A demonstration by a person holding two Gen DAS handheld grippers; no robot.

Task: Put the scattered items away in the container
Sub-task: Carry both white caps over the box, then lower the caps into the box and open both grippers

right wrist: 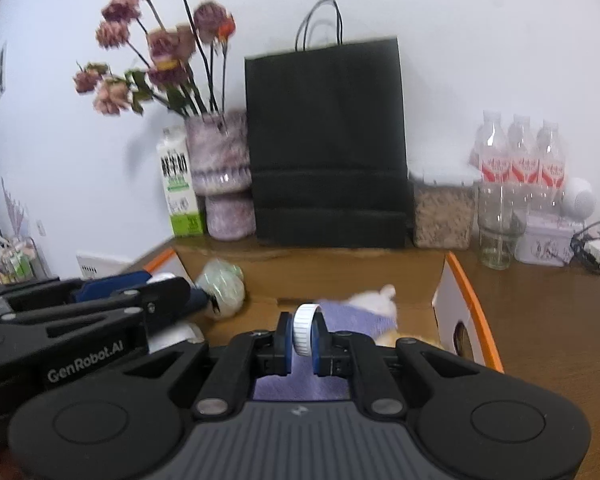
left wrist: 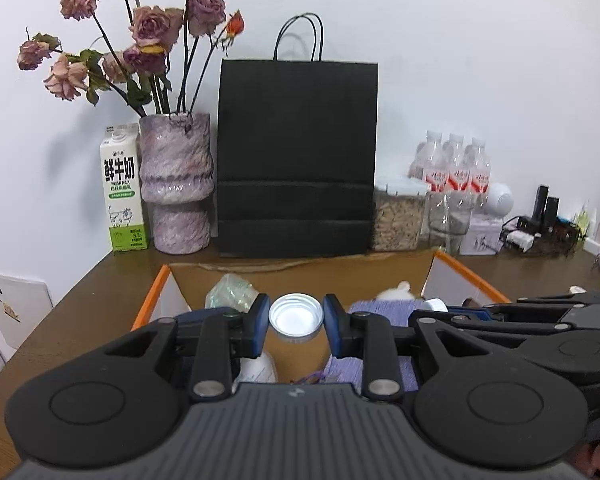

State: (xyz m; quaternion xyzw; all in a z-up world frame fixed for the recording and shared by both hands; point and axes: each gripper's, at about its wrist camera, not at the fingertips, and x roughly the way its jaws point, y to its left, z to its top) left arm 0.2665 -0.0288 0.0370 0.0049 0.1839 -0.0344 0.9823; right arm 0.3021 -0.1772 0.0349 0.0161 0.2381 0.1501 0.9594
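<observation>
Over the box (left wrist: 464,276) on the counter (left wrist: 80,300), each claw is clamped — left (left wrist: 296,316) on a jar (left wrist: 296,318), right (right wrist: 302,334) on a cap (right wrist: 303,332).

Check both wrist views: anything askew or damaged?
Only the roses in the purple vase look off: wilted, heads drooping. Each gripper grips a white cap over the box; nothing spilled.

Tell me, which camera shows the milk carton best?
The left wrist view. There the milk carton stands sharp beside the purple vase, and you can read its label and see the little cow drawing. In the right wrist view the carton is smaller and blurry, so its print is hard to read.
</observation>
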